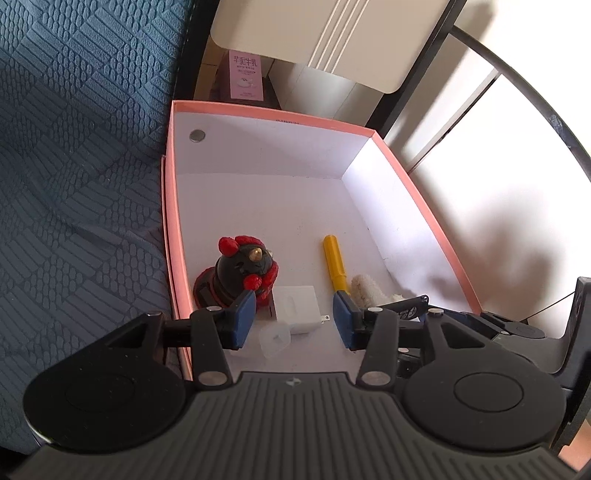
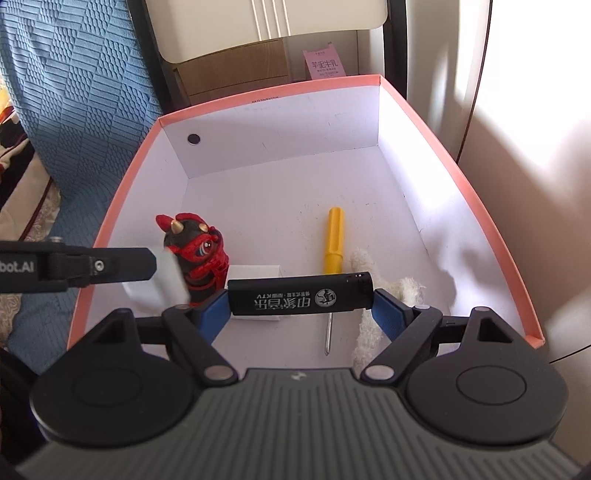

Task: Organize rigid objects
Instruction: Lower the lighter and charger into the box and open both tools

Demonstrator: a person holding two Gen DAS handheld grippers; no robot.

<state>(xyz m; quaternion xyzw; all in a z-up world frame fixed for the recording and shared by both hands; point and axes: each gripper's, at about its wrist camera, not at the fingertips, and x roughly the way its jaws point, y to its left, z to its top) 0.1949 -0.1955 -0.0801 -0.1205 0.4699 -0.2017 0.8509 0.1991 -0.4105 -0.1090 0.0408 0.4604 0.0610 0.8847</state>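
Observation:
A pink-rimmed white box (image 1: 417,192) (image 2: 461,177) holds a red and black figurine (image 1: 240,273) (image 2: 197,254), a yellow-handled screwdriver (image 1: 334,264) (image 2: 334,240), a white charger plug (image 1: 299,308) (image 2: 255,271), a clear cap (image 1: 275,338) and a white fluffy piece (image 1: 364,288) (image 2: 369,325). My left gripper (image 1: 293,319) is open and empty, just above the plug and cap; its finger (image 2: 110,264) shows at the left of the right wrist view. My right gripper (image 2: 301,308) is shut on a black lighter (image 2: 299,293) (image 1: 410,308), held crosswise over the box's near end.
A blue textured cover (image 1: 74,166) (image 2: 74,110) lies left of the box. A cream chair (image 1: 332,33) (image 2: 266,26) and a pink carton (image 1: 245,75) (image 2: 325,64) stand behind it. A pale floor (image 1: 498,221) lies to the right.

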